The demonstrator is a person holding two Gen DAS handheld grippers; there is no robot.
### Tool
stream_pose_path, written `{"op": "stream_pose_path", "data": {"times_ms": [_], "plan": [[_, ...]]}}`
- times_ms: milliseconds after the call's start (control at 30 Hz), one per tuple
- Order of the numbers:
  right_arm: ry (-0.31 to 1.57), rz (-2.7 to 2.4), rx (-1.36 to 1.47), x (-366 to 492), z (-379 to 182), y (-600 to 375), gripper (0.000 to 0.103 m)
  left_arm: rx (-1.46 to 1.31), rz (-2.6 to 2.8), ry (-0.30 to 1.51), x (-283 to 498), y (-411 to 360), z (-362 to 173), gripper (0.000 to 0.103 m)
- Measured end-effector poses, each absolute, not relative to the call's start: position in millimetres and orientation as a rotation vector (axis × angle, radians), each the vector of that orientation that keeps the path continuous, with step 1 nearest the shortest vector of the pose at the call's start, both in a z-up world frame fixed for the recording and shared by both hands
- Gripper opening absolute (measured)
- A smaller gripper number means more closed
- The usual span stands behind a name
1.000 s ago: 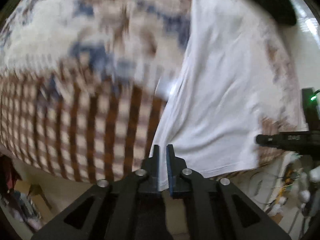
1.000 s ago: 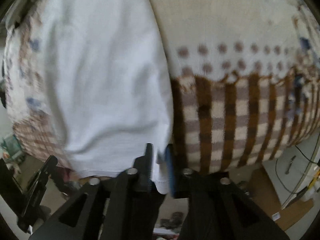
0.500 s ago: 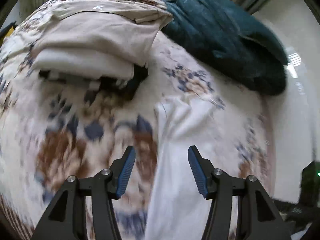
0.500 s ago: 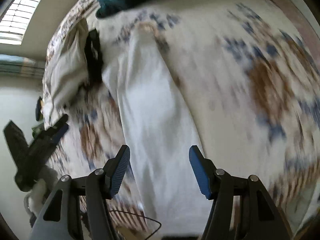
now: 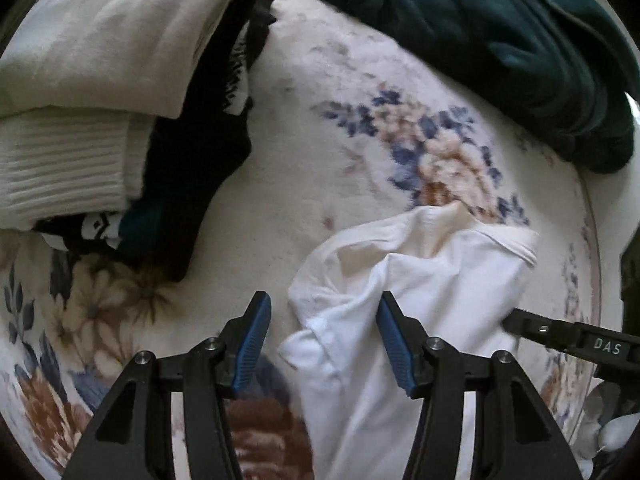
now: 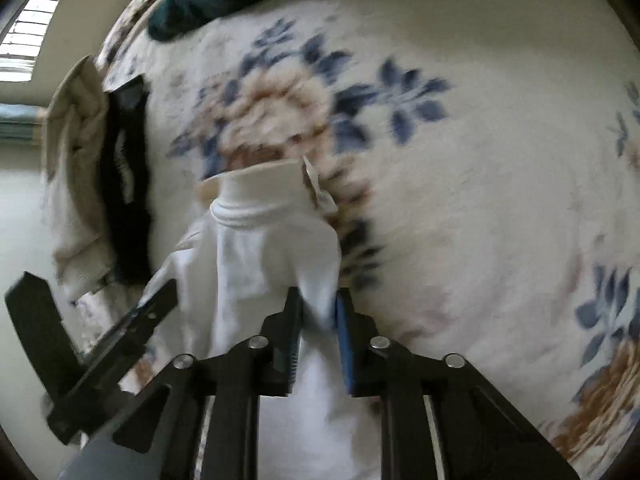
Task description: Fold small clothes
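A small white shirt [image 5: 408,292] lies crumpled lengthwise on the floral bedspread [image 5: 304,128]; its ribbed collar points away from me. My left gripper [image 5: 324,340] is open, its blue pads on either side of the shirt's left shoulder edge, not pinching it. In the right wrist view the white shirt [image 6: 264,240] shows its collar and neck label. My right gripper [image 6: 318,340] has its jaws closed on a fold of the shirt's right shoulder. The right gripper's finger [image 5: 560,332] shows in the left wrist view; the left gripper [image 6: 120,332] shows in the right wrist view.
A stack of folded clothes, cream and white on top [image 5: 92,60] with black pieces [image 5: 192,168] under, lies at the left. A dark teal blanket [image 5: 500,48] is bunched at the far right. In the right wrist view the stack [image 6: 100,184] stands at the left.
Both grippers let go of the shirt's lower hem, opened, and moved up to the collar end. The right gripper has now closed on the shoulder fabric; the left stays open.
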State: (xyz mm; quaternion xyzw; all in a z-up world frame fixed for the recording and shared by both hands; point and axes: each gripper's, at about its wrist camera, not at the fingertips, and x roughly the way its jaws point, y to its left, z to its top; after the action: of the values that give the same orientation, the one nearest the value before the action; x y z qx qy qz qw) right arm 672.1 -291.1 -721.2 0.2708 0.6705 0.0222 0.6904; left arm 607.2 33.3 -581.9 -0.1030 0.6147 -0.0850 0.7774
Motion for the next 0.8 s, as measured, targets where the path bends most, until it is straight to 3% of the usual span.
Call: {"op": "stream_pose_path", "data": {"times_ms": [100,333,367,400,433,467,500,533,567,600,667,800], "plan": [[1.497,-0.047,0.584,670.8,-729.5,-313.3,0.007,-0.246,-0.163,1.336,614.0,39.6,-587.3,0.051],[1.454,0.114,0.834,682.0,-717.1,-338.4,0.011,-0.216,-0.194,1.315,619.4,41.2,-580.7,0.051],[1.431,0.135,0.828,687.7,-708.5,-335.4,0.025,-0.204,-0.201,1.301,619.3,41.0,-578.7,0.051],[1.417,0.148,0.820,692.6,-702.8,-332.4,0.046,-0.194,-0.209,1.290,619.8,39.9,-577.9,0.049],[1.408,0.174,0.801,700.5,-697.8,-325.9,0.056,-0.180,-0.224,1.280,620.4,38.4,-577.3,0.031],[1.416,0.192,0.775,707.1,-694.7,-318.6,0.062,-0.168,-0.241,1.275,621.0,36.7,-577.0,0.019],[1.430,0.207,0.749,714.7,-695.2,-311.2,0.062,-0.160,-0.252,1.271,621.7,35.6,-577.0,0.009],[1.463,0.214,0.707,723.1,-698.7,-302.1,0.062,-0.144,-0.261,1.263,621.6,33.5,-576.5,0.007],[1.485,0.201,0.657,729.6,-702.9,-293.5,0.060,-0.125,-0.265,1.249,621.3,31.5,-575.2,0.005],[1.489,0.186,0.600,733.1,-704.3,-287.3,0.039,-0.111,-0.273,1.234,620.6,30.1,-573.4,0.003],[1.497,0.153,0.491,739.1,-706.6,-274.4,0.013,-0.118,-0.267,1.207,620.7,30.7,-569.3,0.002],[1.421,0.128,0.489,733.5,-694.3,-278.8,0.010,-0.171,-0.231,1.153,621.6,43.6,-556.5,0.001]]}}
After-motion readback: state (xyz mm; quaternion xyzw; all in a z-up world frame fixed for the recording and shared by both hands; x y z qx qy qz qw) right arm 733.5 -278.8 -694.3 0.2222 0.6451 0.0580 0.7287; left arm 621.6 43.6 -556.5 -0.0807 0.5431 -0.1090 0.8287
